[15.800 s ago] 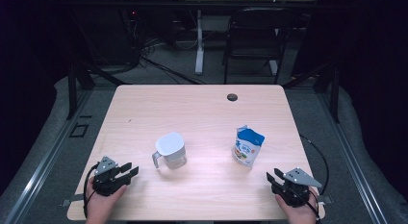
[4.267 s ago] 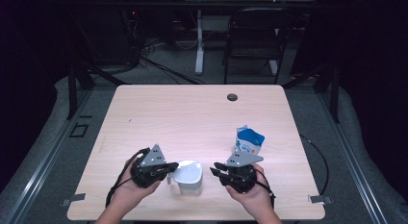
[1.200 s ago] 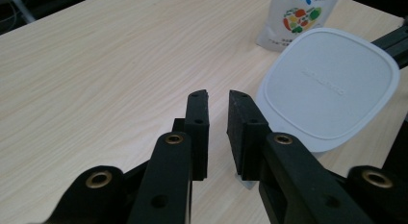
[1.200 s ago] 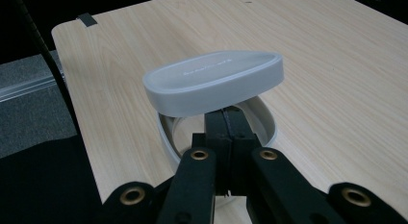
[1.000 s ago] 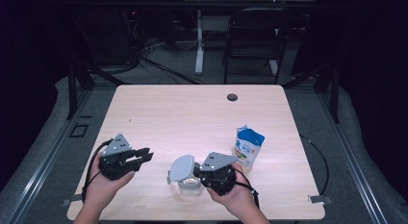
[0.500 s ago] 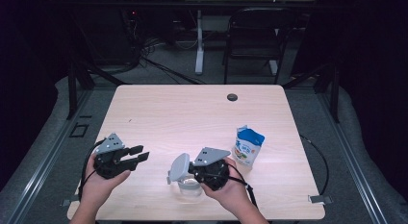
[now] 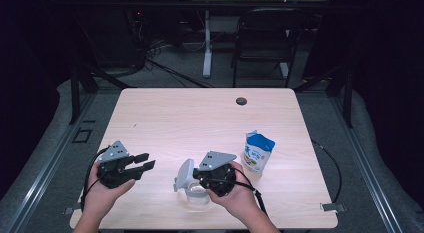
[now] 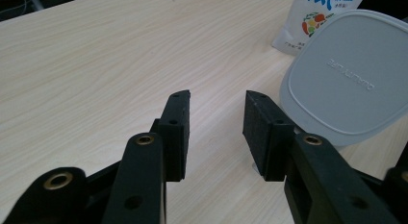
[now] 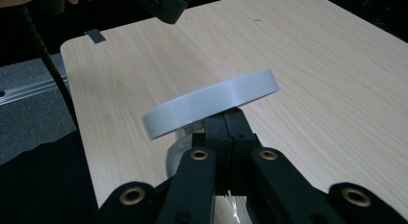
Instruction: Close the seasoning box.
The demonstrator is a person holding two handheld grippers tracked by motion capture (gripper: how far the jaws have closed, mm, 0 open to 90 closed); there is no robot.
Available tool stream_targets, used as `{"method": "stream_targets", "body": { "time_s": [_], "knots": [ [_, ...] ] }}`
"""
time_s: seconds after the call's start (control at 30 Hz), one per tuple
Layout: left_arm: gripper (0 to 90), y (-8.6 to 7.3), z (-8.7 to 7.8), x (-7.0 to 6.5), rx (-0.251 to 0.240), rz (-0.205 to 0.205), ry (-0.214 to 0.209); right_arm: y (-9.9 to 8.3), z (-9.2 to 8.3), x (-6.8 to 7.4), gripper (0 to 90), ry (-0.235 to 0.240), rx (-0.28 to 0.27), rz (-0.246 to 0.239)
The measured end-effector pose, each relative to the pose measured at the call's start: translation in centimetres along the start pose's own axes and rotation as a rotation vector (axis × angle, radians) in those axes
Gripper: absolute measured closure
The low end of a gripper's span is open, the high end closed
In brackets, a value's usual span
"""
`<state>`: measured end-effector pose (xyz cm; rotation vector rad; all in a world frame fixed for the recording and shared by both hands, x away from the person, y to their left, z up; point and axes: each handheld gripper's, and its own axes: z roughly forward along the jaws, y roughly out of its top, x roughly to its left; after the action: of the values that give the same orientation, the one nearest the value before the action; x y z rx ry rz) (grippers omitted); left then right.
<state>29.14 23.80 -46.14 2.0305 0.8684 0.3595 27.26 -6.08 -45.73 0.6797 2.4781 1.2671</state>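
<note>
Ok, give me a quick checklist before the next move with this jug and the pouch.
1. Right gripper shut on the jug: ok.
2. Grey lid flipped open: ok.
3. Left gripper open with nothing between its pads, its jaws having just been opening: ok.
4. Pouch standing upright, apart from the jug: ok.
5. Pouch top opened for pouring: cannot tell.
6. Table bare between the left gripper and the jug: ok.

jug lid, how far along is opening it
Done: the grey lid stands swung up off the clear jug. In hand: the right gripper is shut on the jug; the left gripper, jaws just opened, is empty. Left: likely pouring from the pouch.
</note>
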Motion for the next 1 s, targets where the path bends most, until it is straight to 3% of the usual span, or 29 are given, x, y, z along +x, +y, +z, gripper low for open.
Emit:
{"method": "stream_targets", "body": {
  "time_s": [1.0],
  "knots": [
    [62.6,0.0,-0.1,0.0,-0.036,0.002,-0.009,2.1,0.6,0.9,90.0,0.003,-0.025,-0.038]
  ]
}}
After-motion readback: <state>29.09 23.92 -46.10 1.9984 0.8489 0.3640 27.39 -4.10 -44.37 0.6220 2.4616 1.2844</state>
